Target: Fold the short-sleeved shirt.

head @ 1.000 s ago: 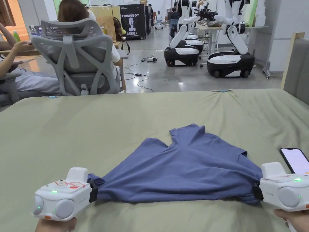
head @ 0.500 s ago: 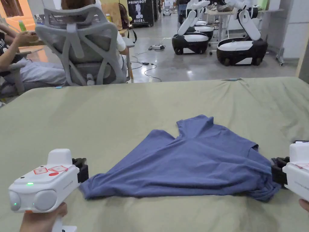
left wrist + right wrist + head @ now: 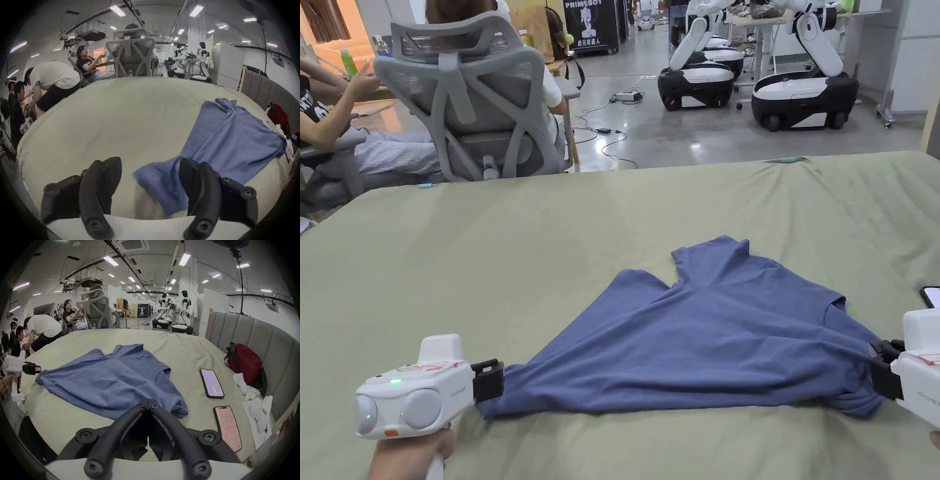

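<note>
A blue short-sleeved shirt (image 3: 706,337) lies spread on the green bed sheet (image 3: 487,262), pulled into a rough triangle with its collar end pointing away from me. My left gripper (image 3: 487,380) sits at the shirt's near-left corner. In the left gripper view it (image 3: 150,160) is open, and the shirt (image 3: 227,138) corner lies loose between the jaws, against the right one. My right gripper (image 3: 881,369) is at the shirt's right end. In the right gripper view it (image 3: 148,400) is shut, and creases of the shirt (image 3: 105,381) run into the tips.
Two phones (image 3: 211,382) (image 3: 227,428) lie on the sheet right of the shirt, with papers, a white cloth and a red bag (image 3: 245,363) by the padded headboard. Beyond the far edge are a grey office chair (image 3: 469,106), seated people and white robots (image 3: 800,94).
One second ago both grippers held the shirt stretched. The left one let go and drew back, and has now returned to the corner with its jaws open. The head camera tilted down.
</note>
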Motion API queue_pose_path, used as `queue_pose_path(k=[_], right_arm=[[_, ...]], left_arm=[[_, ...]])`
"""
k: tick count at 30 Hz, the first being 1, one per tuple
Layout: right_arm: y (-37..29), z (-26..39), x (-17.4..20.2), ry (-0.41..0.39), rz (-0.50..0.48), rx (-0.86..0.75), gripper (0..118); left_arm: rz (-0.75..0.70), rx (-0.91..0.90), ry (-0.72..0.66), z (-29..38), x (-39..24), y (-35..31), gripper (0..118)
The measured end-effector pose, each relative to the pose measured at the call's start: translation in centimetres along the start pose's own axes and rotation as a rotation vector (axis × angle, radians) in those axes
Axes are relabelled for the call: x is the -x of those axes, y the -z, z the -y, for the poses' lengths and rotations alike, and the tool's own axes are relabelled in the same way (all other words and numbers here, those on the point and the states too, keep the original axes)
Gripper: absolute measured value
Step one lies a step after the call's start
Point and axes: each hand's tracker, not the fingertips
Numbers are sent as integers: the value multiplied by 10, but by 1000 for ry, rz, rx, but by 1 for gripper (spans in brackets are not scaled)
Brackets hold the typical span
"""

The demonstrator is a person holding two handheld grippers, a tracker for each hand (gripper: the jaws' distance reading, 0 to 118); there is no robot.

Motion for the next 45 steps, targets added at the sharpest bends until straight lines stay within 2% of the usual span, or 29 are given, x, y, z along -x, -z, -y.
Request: queue_pose_path(k=[4,6,8,9,11,14,20,23,27,28,29,31,32,34,35,36,38,39,40,42,45], right_arm=[[4,2,0,0,0,20,0],[5,3,2,-5,0,29,0],[8,2,3,-8,2,36,0],[9,2,4,-9,0,40,0],[9,1,6,-12,-4,40,0],[7,-4,9,-13,-12,37,0],[14,-30,9,-42,-26,14,0],[36,-62,5,-63,-33,1,0],[98,-120,-3,-72,-52,19,0],[115,-136,-2,-71,-64,31,8],[131,-147,-3,-66,-78,40,28],[171,-169,-3,-89,-111,81,89],[188,-177,-3,-102,-125,115,89],[235,-189,-2,-102,-145,199,107],[251,-193,-1,-97,-159,224,111],[268,-197,1,-93,-146,244,107],[298,-199,9,-148,-75,293,91],[312,-198,14,-192,-70,323,87],[325,-195,17,-222,-82,353,87],[345,-188,22,-228,-95,415,87],[366,-169,26,-247,-27,485,86]], left_arm=[[15,65,1,9,0,16,72],[54,60,42,7,-3,15,49],[135,73,96,5,-11,14,13],[165,103,117,4,-15,15,5],[110,129,155,4,-23,16,5],[109,138,126,-5,-19,15,4],[143,-35,1,-25,-9,-13,4],[143,-53,11,-39,-10,-20,4],[159,-66,40,-58,-18,-10,4],[160,-63,36,-63,-21,-4,4],[162,-57,34,-66,-22,1,4],[157,-44,31,-71,-24,14,4],[156,-38,27,-74,-25,20,4],[153,-17,10,-77,-25,30,4],[153,-11,6,-78,-25,34,4],[150,-9,1,-78,-26,37,4],[148,2,-8,-78,-27,43,4],[150,8,-11,-78,-27,43,4],[154,8,-14,-77,-27,43,4],[156,11,-16,-76,-27,42,4],[155,4,-2,-75,-24,41,4]])
